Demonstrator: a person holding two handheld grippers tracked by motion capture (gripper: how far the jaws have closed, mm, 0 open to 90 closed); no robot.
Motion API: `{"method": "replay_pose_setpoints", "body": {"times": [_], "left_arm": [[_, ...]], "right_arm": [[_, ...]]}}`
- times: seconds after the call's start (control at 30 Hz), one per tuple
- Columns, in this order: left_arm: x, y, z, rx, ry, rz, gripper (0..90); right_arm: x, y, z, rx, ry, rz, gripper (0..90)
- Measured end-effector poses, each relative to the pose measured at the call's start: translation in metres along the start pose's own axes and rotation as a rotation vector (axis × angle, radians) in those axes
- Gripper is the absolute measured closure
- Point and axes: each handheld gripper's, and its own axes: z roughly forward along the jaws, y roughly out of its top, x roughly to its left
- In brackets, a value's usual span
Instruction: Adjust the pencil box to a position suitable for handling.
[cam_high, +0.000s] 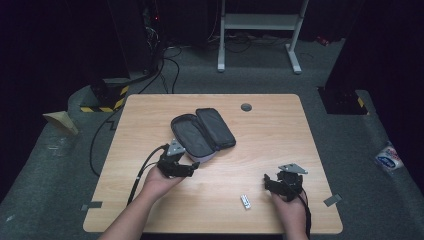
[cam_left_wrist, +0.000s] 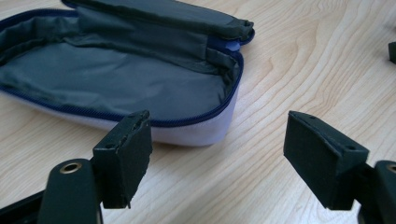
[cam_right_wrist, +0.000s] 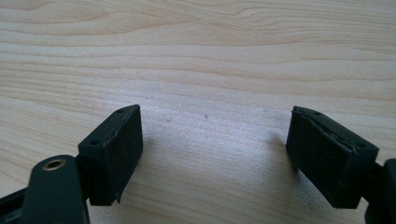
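One small white item, markings too small to read, is lying nearest on the table. Right gripper is sitting beside it, jaws wide, empty. Left gripper, jaws wide and empty, is hovering just before one unzipped pouch, lying open mid-table.

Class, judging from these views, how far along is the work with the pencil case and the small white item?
Done: the pencil case lies unzipped and open, its lining bare. In hand: nothing; the left tool stands open beside it, the right tool open over bare table. Left: the small white item remains outside.
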Motion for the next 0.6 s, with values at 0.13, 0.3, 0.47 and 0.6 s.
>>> {"method": "replay_pose_setpoints", "body": {"times": [0.13,0.3,0.47,0.6], "left_arm": [[-0.004,0.007,0.006,-0.009,-0.008,0.015,26.3],[-0.003,0.018,0.013,0.0,-0.014,0.021,29.1],[-0.001,0.025,0.02,0.016,0.006,0.026,29.1],[0.0,0.027,0.027,0.023,0.013,0.014,29.6]], "right_arm": [[0.0,0.0,0.0,0.0,0.001,0.0,18.6],[0.0,0.0,0.0,-0.001,0.001,-0.001,18.7],[0.0,0.0,0.0,-0.001,0.001,0.003,19.0],[0.0,0.0,0.0,-0.001,0.003,-0.001,19.2]]}}
